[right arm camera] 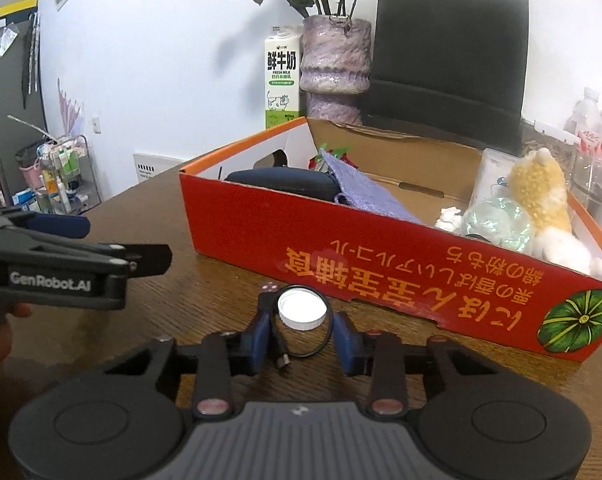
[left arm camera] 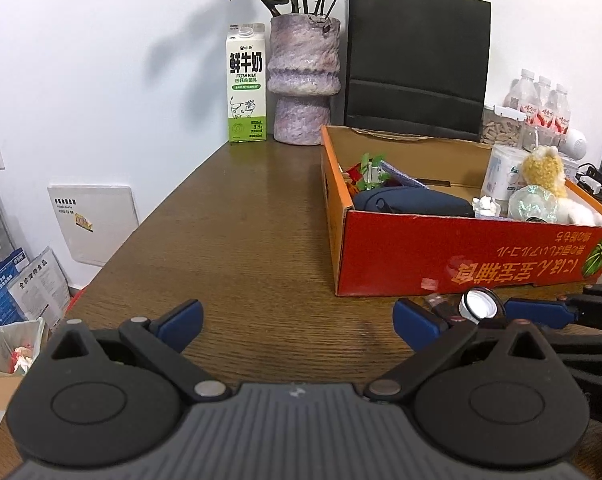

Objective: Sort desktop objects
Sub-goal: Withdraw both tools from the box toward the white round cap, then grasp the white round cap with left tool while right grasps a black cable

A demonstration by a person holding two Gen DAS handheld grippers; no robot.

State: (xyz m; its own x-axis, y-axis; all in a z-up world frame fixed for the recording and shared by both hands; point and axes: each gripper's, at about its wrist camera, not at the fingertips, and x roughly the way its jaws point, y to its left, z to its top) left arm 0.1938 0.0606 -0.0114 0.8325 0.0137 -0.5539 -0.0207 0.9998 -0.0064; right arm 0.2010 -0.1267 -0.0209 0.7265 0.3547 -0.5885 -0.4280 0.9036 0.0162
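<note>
A white disc (right arm camera: pixel 302 311) ringed by its coiled black cable (right arm camera: pixel 283 354) lies on the wooden table (right arm camera: pixel 205 216), just in front of the red cardboard box (right arm camera: pixel 341 240). My right gripper (right arm camera: pixel 303 330) is shut on it, with the blue pads against the coil on both sides. My left gripper (left arm camera: pixel 297 322) stands open over bare table with nothing between its fingers. In the left wrist view the disc (left arm camera: pixel 479 306) shows just right of that gripper. The box (left arm camera: pixel 461 256) holds a dark blue pouch (left arm camera: pixel 413 202), a yellow plush toy (left arm camera: pixel 545 168) and other small items.
A milk carton (left arm camera: pixel 246 84), a purple vase with dried flowers (left arm camera: pixel 303 80) and a black paper bag (left arm camera: pixel 417 56) stand along the back wall. Water bottles (left arm camera: pixel 541 100) are at the far right. The table's left edge (left arm camera: pixel 141 232) drops to floor clutter.
</note>
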